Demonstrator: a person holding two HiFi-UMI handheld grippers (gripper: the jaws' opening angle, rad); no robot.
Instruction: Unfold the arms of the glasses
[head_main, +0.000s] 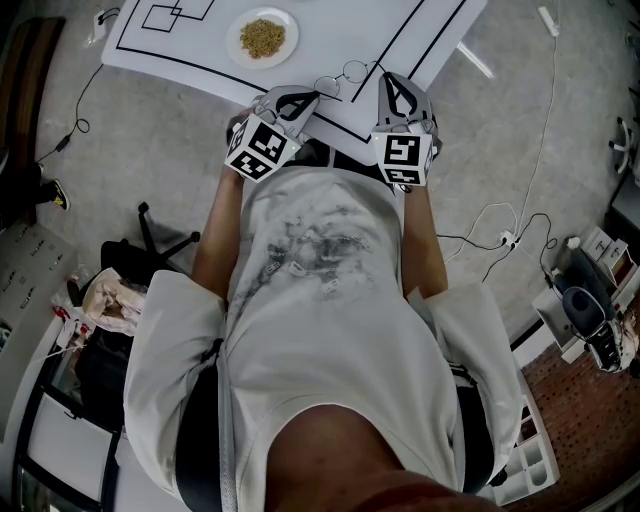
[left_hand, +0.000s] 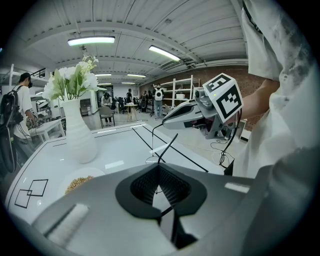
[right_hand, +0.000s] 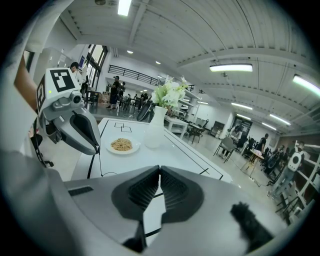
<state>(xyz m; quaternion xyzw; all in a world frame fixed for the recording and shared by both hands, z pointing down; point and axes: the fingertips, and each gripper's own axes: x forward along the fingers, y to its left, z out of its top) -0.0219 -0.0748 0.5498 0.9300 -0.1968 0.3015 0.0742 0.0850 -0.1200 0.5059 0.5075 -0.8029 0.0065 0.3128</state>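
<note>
left gripper (left_hand: 159, 166): jaws closed on thin dark arm of glasses (left_hand: 168, 146), arm slanting toward 1 o'clock | right gripper (left_hand: 164, 123): 1 o'clock, tip meeting the wire frame | white vase (left_hand: 79, 135): 10 o'clock, upright on table (left_hand: 120, 145) | plate (left_hand: 98, 173): 8 o'clock, near the vase

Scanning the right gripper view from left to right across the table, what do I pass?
left gripper → plate of yellowish food → white vase of flowers
</note>
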